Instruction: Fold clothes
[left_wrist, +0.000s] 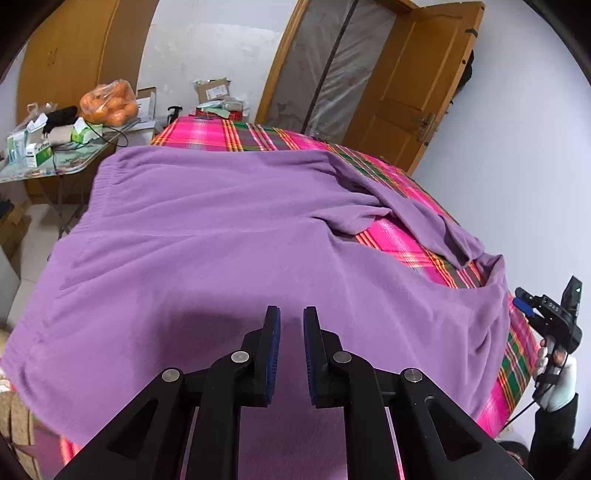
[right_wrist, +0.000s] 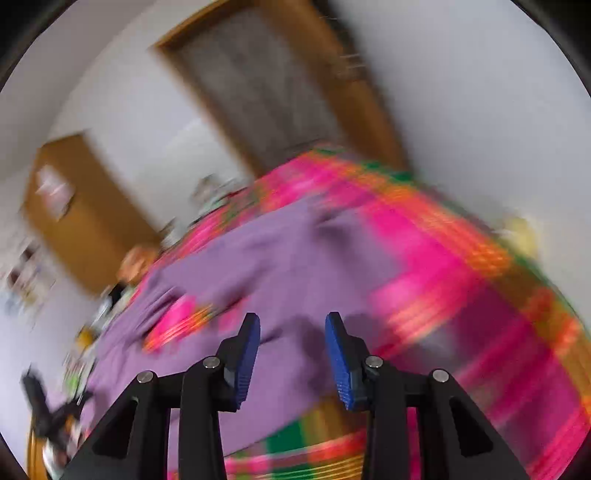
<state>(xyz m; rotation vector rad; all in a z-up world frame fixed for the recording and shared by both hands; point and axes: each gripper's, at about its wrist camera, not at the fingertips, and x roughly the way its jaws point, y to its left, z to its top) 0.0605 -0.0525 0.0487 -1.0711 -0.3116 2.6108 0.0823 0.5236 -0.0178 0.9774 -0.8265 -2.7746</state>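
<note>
Both tongs, my left (left_wrist: 291, 354) and right (right_wrist: 292, 360), gape empty above purple garment (left_wrist: 229, 236) spread on bed (left_wrist: 406, 243); stage undeterminable.

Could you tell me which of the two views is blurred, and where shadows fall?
Left wrist view: sharp, with fisheye bending; the left gripper casts a shadow on the purple garment. Right wrist view: heavily motion-blurred, only the right gripper crisp.

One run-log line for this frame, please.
phase: pre-grasp | purple garment spread on plaid bedsheet | left gripper open, empty | right gripper open, empty, view blurred
</note>
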